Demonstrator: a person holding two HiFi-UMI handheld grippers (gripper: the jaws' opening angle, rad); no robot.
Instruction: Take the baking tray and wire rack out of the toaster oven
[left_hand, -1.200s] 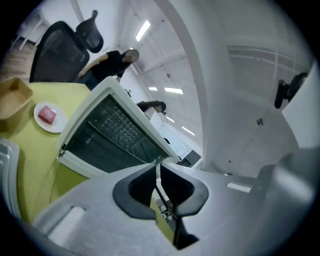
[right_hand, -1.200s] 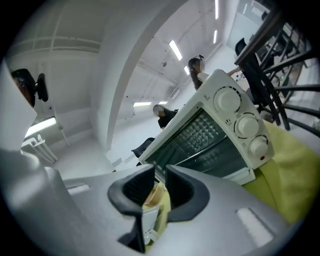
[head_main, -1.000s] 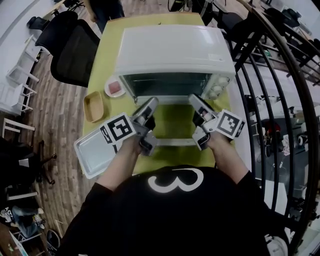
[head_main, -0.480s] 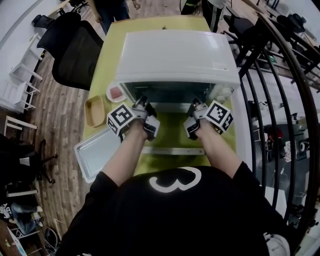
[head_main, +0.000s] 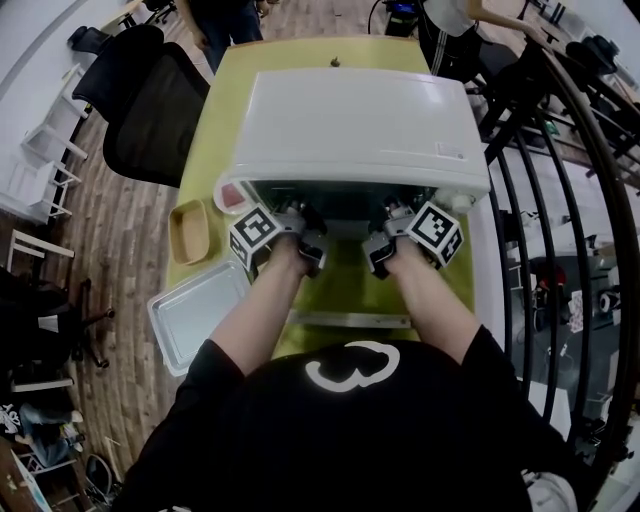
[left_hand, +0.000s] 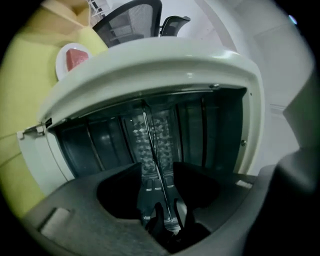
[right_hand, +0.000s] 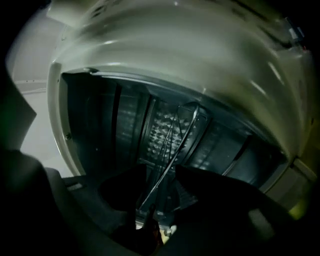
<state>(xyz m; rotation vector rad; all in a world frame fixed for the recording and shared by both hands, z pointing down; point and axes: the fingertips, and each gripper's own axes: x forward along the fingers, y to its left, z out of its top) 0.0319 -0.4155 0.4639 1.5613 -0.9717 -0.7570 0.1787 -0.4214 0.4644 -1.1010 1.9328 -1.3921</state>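
The white toaster oven (head_main: 355, 120) stands on the green table with its door (head_main: 350, 292) folded down towards me. The wire rack (left_hand: 152, 145) (right_hand: 175, 140) sits inside, seen edge-on as thin bright wires. My left gripper (head_main: 305, 215) (left_hand: 159, 172) reaches level into the oven mouth. Its jaws have just been opening, and the rack's front wire runs between them without being pressed. My right gripper (head_main: 390, 212) (right_hand: 162, 175) is in the mouth too, its jaws just opened, astride the same rack. The silver baking tray (head_main: 195, 315) lies on the table at my left.
A tan dish (head_main: 188, 228) and a small plate with something pink (head_main: 232, 190) (left_hand: 75, 57) sit left of the oven. A black office chair (head_main: 150, 100) stands beyond the table's left edge. A black railing (head_main: 560, 200) runs along the right. A person (head_main: 225, 20) stands at the far end.
Both grippers have moved forward and down from above the open door into the oven mouth. Their fingertips are now hidden under the oven's top in the head view.
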